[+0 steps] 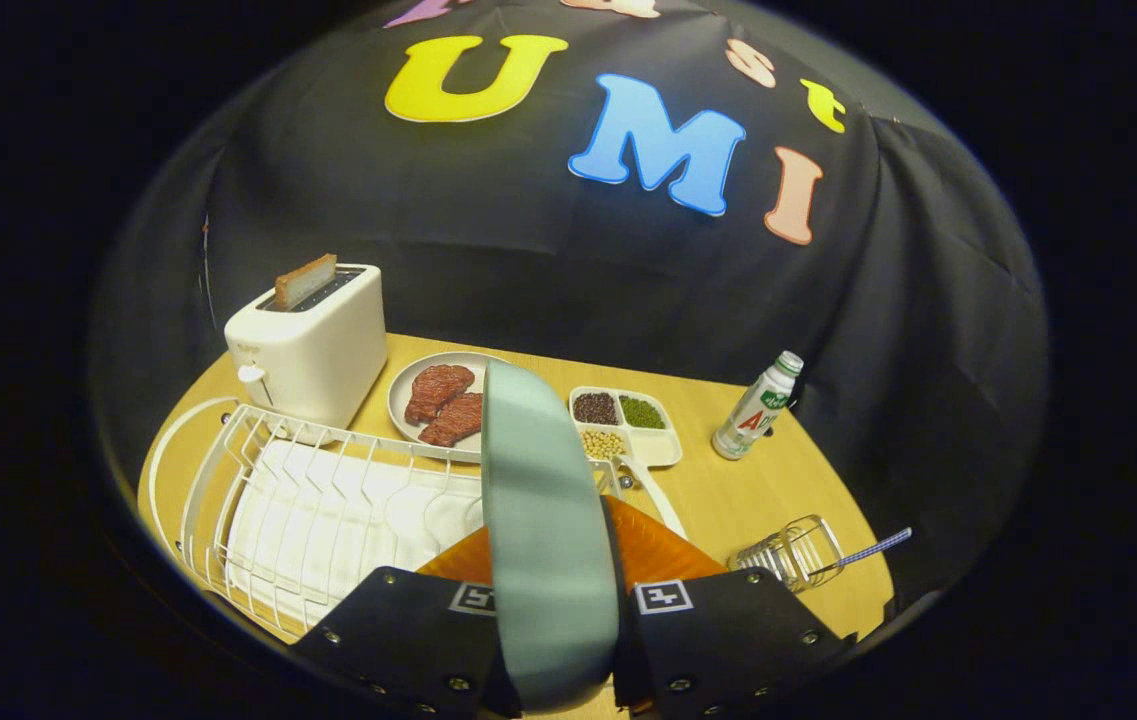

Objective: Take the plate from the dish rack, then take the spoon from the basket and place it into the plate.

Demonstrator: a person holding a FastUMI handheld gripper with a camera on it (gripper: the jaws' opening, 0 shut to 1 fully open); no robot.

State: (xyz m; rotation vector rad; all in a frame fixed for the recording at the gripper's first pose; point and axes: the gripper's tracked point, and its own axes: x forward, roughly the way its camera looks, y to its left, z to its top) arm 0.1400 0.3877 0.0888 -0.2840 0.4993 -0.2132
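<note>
Clamped edge-on in the gripper [556, 640], the plate [543, 520] stands above the dish rack [328, 500].

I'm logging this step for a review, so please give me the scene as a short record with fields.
tongs: gripper shut on the pale grey-green plate, held edge-on between the fingers
white wire dish rack: just ahead, beside the held plate
clear wire basket: lying on the wooden table, the blue-checked spoon handle sticking out
beyond: white toaster with a toast slice, grey plate of meat, divided bean tray, white bottle
stage: plate taken, spoon not yet
</note>
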